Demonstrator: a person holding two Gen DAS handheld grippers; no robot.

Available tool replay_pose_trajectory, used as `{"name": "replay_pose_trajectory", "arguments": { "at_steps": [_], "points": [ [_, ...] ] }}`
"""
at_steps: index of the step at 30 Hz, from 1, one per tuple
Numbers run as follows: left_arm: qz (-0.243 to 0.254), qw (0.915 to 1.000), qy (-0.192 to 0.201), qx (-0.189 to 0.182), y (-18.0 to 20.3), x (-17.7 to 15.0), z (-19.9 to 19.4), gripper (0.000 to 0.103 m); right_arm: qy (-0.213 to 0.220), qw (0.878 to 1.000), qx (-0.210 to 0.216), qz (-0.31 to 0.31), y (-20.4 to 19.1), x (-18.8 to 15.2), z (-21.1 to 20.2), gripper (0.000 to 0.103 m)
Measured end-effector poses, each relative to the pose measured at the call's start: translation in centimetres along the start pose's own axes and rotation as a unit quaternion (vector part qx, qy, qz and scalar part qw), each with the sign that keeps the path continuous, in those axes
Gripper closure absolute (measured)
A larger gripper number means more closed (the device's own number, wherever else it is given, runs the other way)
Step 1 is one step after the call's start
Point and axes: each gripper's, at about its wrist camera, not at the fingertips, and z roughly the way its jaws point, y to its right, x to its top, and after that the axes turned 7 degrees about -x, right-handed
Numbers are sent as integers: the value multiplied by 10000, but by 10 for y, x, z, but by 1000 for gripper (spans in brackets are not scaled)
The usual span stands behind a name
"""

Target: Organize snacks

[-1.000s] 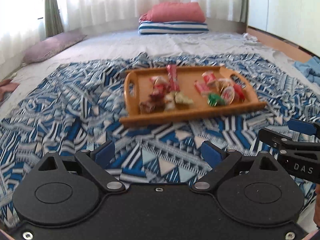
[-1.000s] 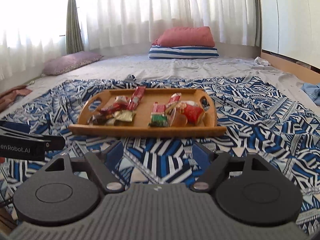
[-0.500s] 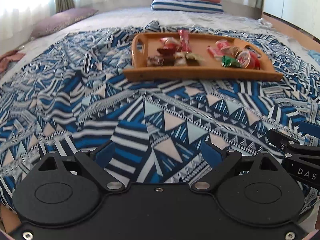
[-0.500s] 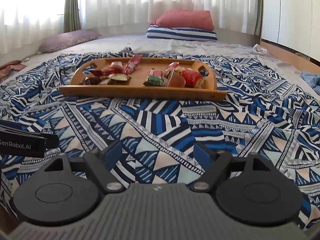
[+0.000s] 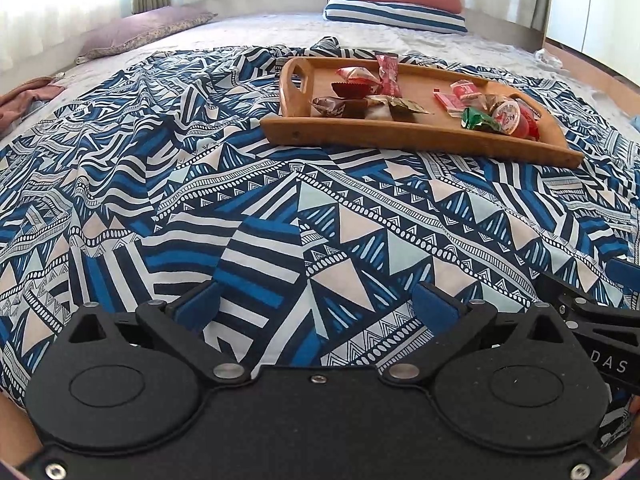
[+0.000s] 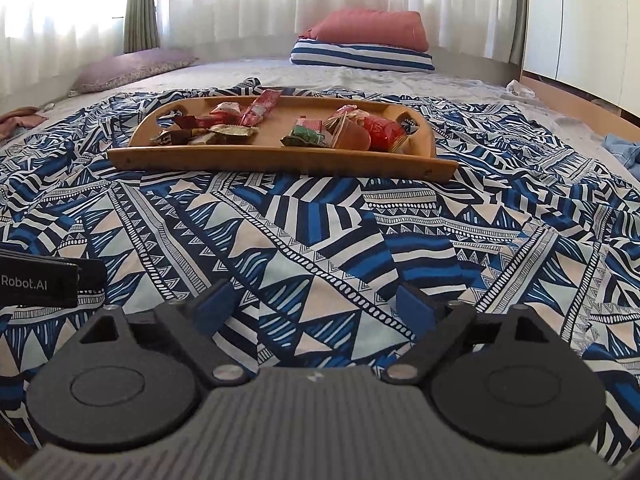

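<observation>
A wooden tray (image 5: 400,136) with two handle cut-outs lies on a blue patterned bedspread (image 5: 240,208); it also shows in the right wrist view (image 6: 280,158). Several wrapped snacks lie in it: brown and red wrappers (image 5: 352,96) on the left, a green wrapper (image 5: 476,118) and a jelly cup (image 5: 508,116) on the right. My left gripper (image 5: 316,304) is open and empty, well short of the tray. My right gripper (image 6: 314,304) is open and empty, also short of the tray. Each gripper shows at the edge of the other's view.
A pink pillow on a striped one (image 6: 364,46) lies at the bed's far end. A purple cushion (image 6: 132,68) lies far left. White curtains hang behind. A wooden bed edge (image 6: 560,92) and blue cloth (image 6: 624,148) are at the right.
Both grippers have pulled back and lowered towards the near bedspread, so the tray sits farther away. Both stay open and empty.
</observation>
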Motion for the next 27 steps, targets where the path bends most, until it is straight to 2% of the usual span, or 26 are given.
{"name": "replay_pose_trajectory", "arguments": {
  "at_steps": [6,15,27],
  "points": [
    [-8,10000,85,-14,-1,-3,1,0,-7,10000,-2,-28,1,-1,3,6],
    [-94,10000,-26,0,-2,2,5,0,-12,10000,8,-36,1,-1,5,5],
    [-78,9999,24,71,1,0,5,0,-69,9999,49,-66,1,-1,7,4]
  ]
}}
